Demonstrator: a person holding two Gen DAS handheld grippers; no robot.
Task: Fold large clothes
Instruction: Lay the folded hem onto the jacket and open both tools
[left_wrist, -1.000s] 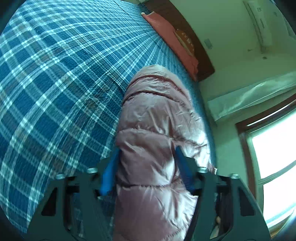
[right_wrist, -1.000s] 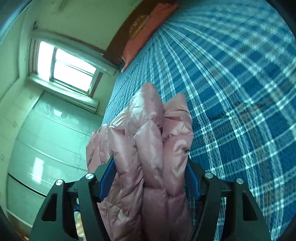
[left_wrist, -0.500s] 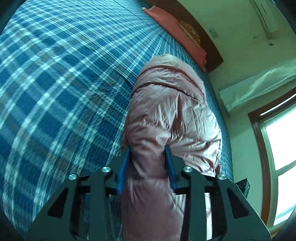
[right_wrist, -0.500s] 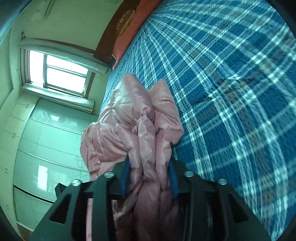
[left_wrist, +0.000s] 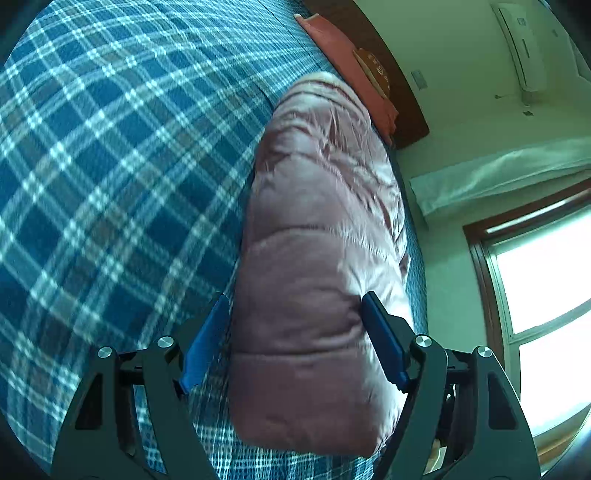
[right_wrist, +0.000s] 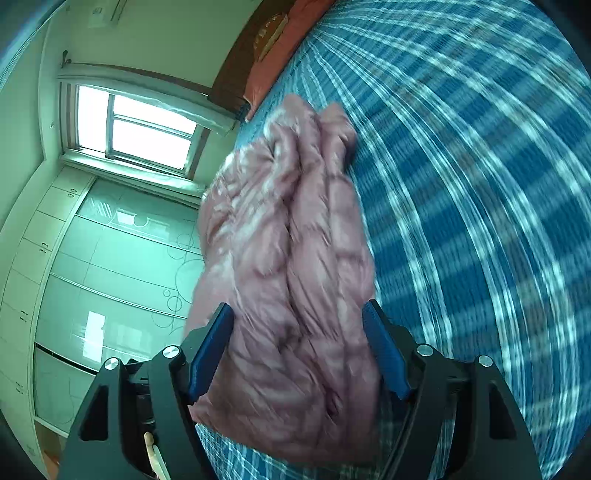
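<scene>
A pink quilted puffer jacket (left_wrist: 317, 221) lies folded into a long bundle on the blue plaid bedspread (left_wrist: 110, 166). My left gripper (left_wrist: 291, 306) straddles its near end, jaws opening, blue pads beside the padding and a thin gap at the left pad. The jacket's near edge rests on the bed between the fingers. In the right wrist view the same jacket (right_wrist: 288, 221) shows as bunched folds. My right gripper (right_wrist: 297, 314) also straddles it with jaws opening, the pads at its sides and no squeeze visible. That view is motion-blurred.
The bedspread (right_wrist: 480, 184) runs far to one side of the jacket. An orange pillow (left_wrist: 343, 62) lies against the dark wooden headboard (left_wrist: 406, 122) at the far end. A bright window (right_wrist: 144, 129) and a pale wardrobe (right_wrist: 92, 277) stand beyond the bed's edge.
Half a second ago both grippers pinched the jacket tightly. Now both pairs of jaws stand much wider and the padding has puffed back out. Both views have shifted along the bed.
</scene>
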